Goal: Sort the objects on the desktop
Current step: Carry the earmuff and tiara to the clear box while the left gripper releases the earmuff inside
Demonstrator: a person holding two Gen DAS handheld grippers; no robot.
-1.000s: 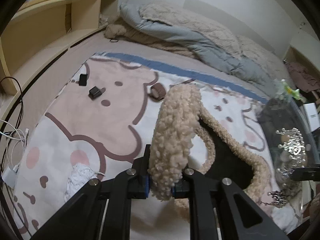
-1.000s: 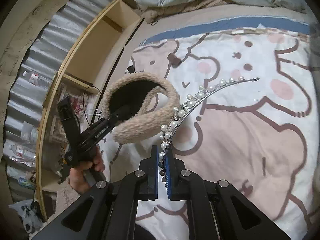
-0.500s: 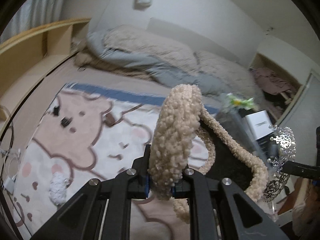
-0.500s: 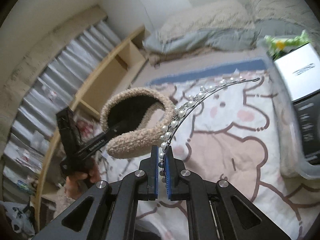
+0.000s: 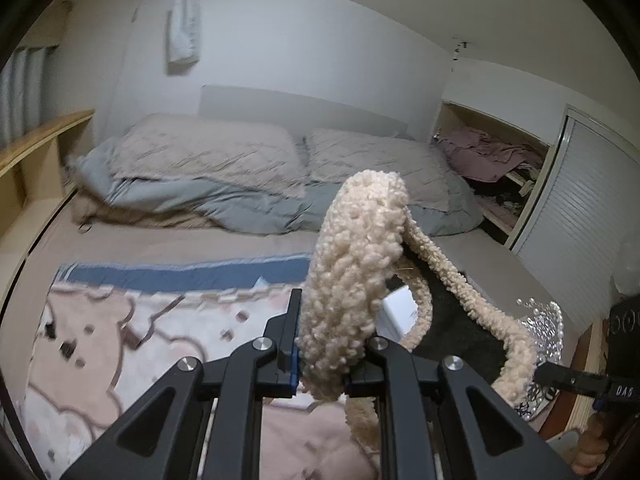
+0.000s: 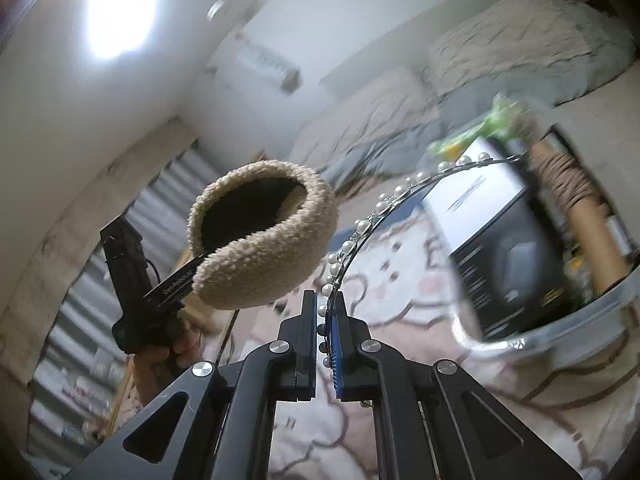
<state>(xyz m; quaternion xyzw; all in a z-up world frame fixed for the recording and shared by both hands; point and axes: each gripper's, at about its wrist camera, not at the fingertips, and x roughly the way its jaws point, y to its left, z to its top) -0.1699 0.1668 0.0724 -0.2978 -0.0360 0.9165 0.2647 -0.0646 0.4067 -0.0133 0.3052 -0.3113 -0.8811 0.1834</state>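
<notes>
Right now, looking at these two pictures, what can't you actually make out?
- Clear bin, right wrist view: contents smeared by motion blur, its right side cut off by the frame edge.
- Fuzzy headband, left wrist view: its far end drops behind the left gripper.
- Pearl headband, right wrist view: its lower end is hidden between the right gripper fingers.
- Small dark items on the blanket: too small and blurred to identify.
</notes>
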